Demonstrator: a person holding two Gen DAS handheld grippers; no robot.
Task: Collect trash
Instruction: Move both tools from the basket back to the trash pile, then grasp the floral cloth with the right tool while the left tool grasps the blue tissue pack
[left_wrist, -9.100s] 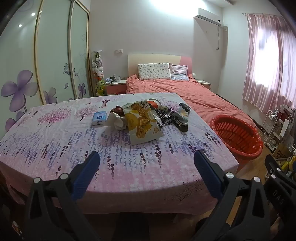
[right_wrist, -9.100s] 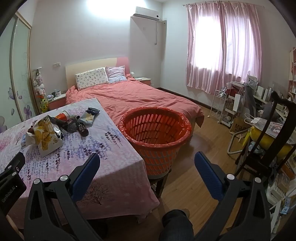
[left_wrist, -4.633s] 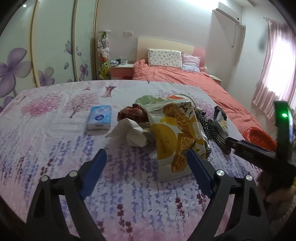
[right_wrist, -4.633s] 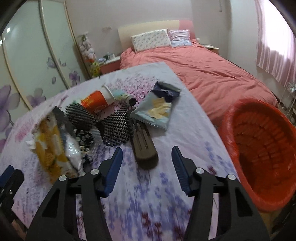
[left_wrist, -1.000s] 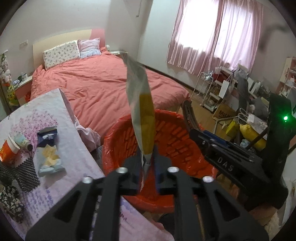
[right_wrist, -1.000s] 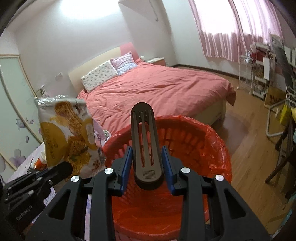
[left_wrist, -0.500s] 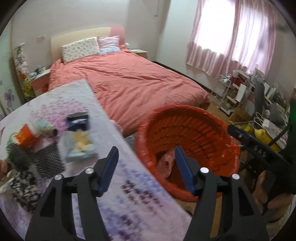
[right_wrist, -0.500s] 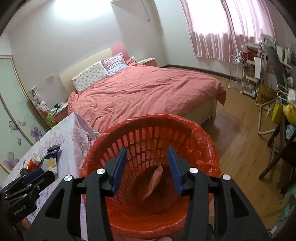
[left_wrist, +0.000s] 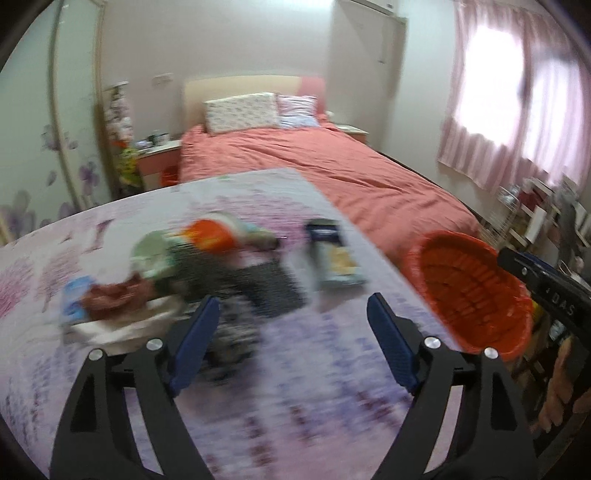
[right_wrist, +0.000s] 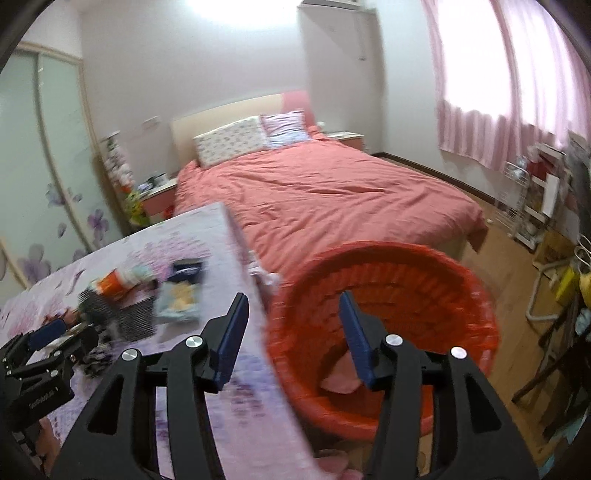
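Left gripper (left_wrist: 291, 343) wide, empty, over table (left_wrist: 295, 406). Right gripper (right_wrist: 291, 336) wide, empty, at orange basket (right_wrist: 476, 295) rim. Trash pile (left_wrist: 207, 266) mid-table, blurred. Best: pick outermost wrapper (left_wrist: 332, 254), pinch edge, lift clear.

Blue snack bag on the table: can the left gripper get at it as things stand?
Probably yes. The left gripper is open and empty, facing the table. The snack bag lies flat ahead, nothing on top, bare cloth in front; the black mesh sits just beside it.
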